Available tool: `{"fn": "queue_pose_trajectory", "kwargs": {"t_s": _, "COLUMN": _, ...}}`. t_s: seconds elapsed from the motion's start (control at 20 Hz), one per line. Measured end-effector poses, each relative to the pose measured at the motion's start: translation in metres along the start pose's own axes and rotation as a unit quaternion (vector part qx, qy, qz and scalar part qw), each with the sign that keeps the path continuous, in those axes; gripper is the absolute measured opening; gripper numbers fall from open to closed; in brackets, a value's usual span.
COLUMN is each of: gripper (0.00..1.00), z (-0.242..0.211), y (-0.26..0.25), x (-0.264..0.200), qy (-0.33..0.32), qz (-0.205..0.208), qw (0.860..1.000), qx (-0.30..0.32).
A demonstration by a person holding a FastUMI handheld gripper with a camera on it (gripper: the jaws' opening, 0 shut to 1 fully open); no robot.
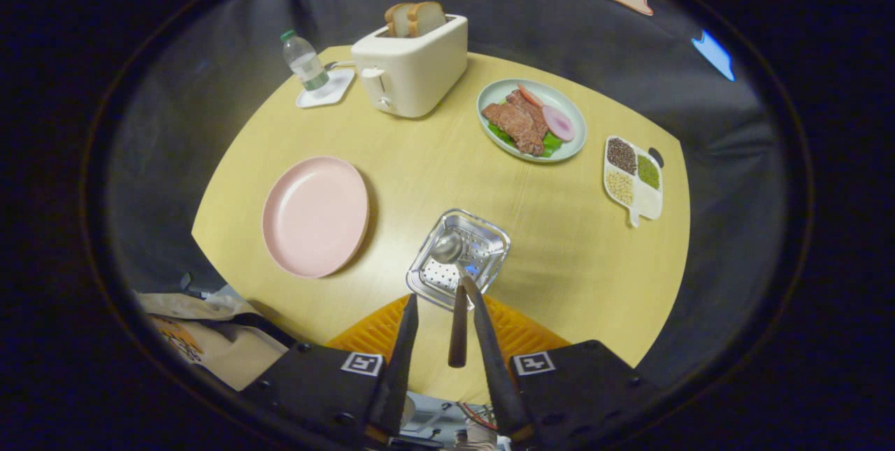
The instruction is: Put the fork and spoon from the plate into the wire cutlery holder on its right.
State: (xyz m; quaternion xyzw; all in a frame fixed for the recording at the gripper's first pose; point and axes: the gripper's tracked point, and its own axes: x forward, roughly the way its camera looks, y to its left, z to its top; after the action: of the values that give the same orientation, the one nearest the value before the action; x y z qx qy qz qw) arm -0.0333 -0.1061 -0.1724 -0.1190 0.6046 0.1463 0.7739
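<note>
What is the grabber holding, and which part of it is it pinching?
The gripper holds a spoon. Its fingers appear to pinch the dark handle, while the shiny bowl end hangs over the wire cutlery holder.

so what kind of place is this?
Likely a staged dining-table setup in a booth: round table, toaster holding bread, plate of food. The gripper holds a spoon over the cutlery holder.

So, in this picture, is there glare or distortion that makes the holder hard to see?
Gripper view: fisheye bends the table edge; glare on the wire cutlery holder and spoon bowl; both stay sharp. The tool holds the spoon handle between its fingers.
</note>
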Motion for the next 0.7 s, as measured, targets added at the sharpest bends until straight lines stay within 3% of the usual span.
{"fn": "queue_pose_trajectory", "kwargs": {"t_s": 0.15, "gripper": 0.99, "z": 0.007, "y": 0.009, "x": -0.013, "qy": -0.047, "qz": 0.008, "qw": 0.999, "qx": 0.017}}
{"fn": "queue_pose_trajectory", "kwargs": {"t_s": 0.4, "gripper": 0.99, "z": 0.019, "y": 0.017, "x": -0.04, "qy": -0.16, "qz": 0.003, "qw": 0.986, "qx": 0.05}}
{"fn": "queue_pose_trajectory", "kwargs": {"t_s": 0.7, "gripper": 0.99, "z": 0.008, "y": 0.006, "x": -0.064, "qy": -0.269, "qz": -0.042, "qw": 0.96, "qx": 0.069}}
